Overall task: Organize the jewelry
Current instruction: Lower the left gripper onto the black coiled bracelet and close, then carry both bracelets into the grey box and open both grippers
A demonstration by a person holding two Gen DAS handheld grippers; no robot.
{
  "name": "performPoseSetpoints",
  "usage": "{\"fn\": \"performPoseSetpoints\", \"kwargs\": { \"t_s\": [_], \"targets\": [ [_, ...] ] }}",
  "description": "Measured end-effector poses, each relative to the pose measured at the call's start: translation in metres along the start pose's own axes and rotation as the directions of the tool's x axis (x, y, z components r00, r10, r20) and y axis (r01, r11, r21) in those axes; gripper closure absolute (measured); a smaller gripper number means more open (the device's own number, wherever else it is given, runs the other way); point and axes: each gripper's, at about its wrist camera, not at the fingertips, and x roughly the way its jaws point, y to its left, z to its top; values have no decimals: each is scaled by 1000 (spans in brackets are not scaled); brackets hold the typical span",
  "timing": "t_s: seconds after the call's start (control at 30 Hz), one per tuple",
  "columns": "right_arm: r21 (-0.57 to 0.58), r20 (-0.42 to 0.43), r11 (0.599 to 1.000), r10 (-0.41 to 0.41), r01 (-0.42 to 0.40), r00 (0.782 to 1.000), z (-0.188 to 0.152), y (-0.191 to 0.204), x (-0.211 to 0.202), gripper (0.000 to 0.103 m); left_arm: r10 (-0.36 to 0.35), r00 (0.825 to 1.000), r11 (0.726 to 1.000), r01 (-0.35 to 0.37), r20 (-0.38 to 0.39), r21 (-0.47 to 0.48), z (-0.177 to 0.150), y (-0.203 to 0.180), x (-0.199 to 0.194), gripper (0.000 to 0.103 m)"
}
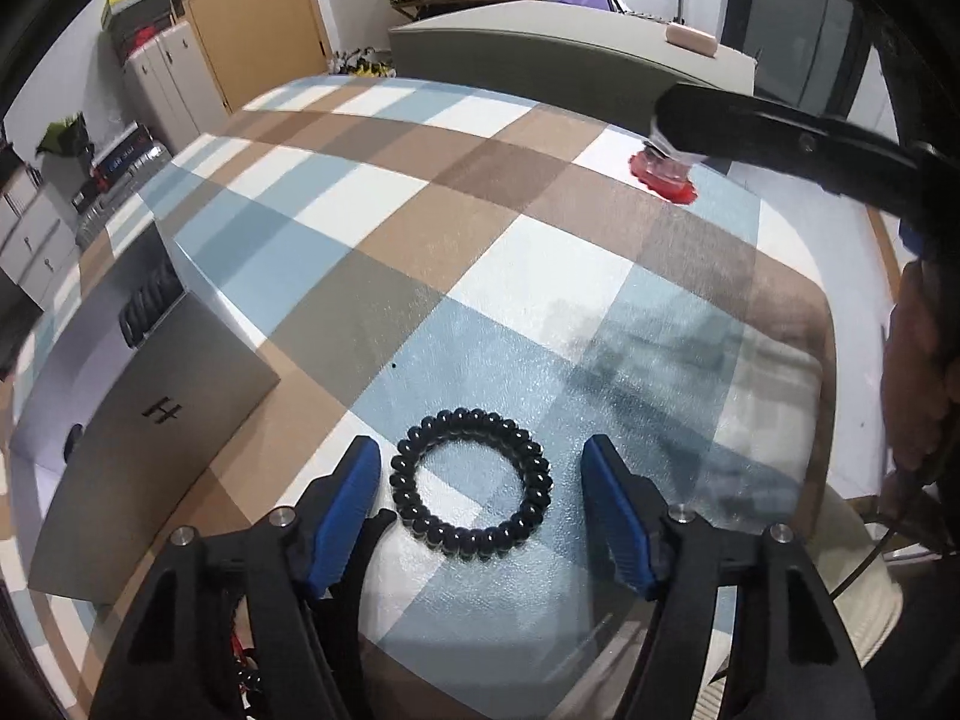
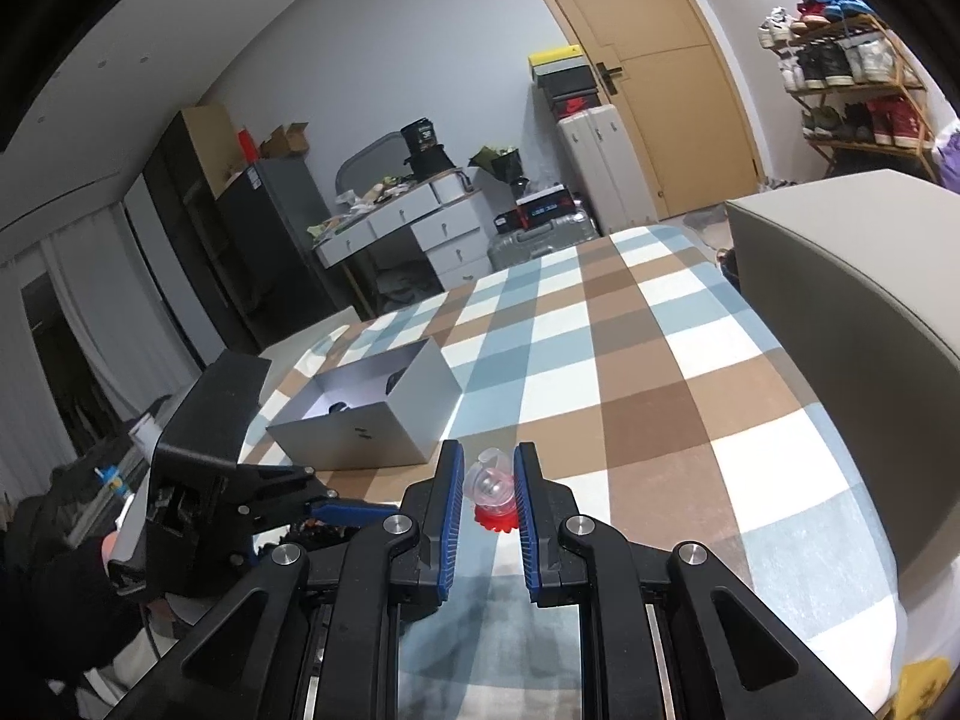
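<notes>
Black beaded bracelet lies between wide-apart left gripper fingers; right gripper clamps red-and-clear hair clip. Grey box marked "H".

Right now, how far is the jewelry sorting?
Partly done: the box already has dark items inside. In hand: the right gripper is closed around the red and clear ornament, which looks to be still on the bed. The left gripper is open around the black bracelet, not yet gripping. Left: grip the bracelet and move both pieces to the box.
</notes>
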Motion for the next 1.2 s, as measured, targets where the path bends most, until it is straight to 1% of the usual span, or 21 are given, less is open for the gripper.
{"fn": "performPoseSetpoints", "kwargs": {
  "t_s": [0.07,0.13,0.3,0.37,0.5,0.6,0.77,0.87,0.97,1.03,1.13,1.2],
  "targets": [
    [3,3,1000,2,-2,1000,-2,-1,-1,87,-42,999,999,42,-15,-33,1,5,2,41],
    [0,6,1000,0,0,1000,-3,-1,-2,87,-37,999,999,36,-9,-37,1,4,0,53],
    [5,5,1000,2,-2,1000,-3,-2,-2,87,-49,999,999,49,-7,-17,0,-2,-4,71],
    [4,5,1000,5,-5,1000,-4,-1,-2,87,-39,999,999,39,-2,-7,0,-5,-5,72],
    [-3,4,1000,2,-2,1000,-3,0,-2,87,-42,999,999,42,8,-29,-2,-3,-8,73],
    [-1,3,1000,3,-3,1000,-3,1,-2,87,-21,999,999,23,33,-43,-2,-2,-15,73],
    [-2,-1,1000,4,-4,1000,0,3,-1,87,-19,996,998,23,89,-51,-3,0,-32,73],
    [2,-5,1000,3,-3,1000,2,5,0,87,-6,993,997,16,120,-78,-4,5,-41,73],
    [-5,-2,1000,12,-12,1000,6,11,0,86,-12,988,991,32,156,-128,-6,15,-52,73],
    [-22,-5,1000,19,-19,1000,9,18,2,86,32,982,989,-4,186,-150,-8,21,-62,73],
    [-41,-9,998,43,-44,999,18,28,10,86,53,974,984,-12,222,-180,-11,30,-76,73],
    [-50,-10,996,69,-70,998,25,36,15,86,84,963,978,-30,255,-207,-14,39,-88,73]
  ]
}}
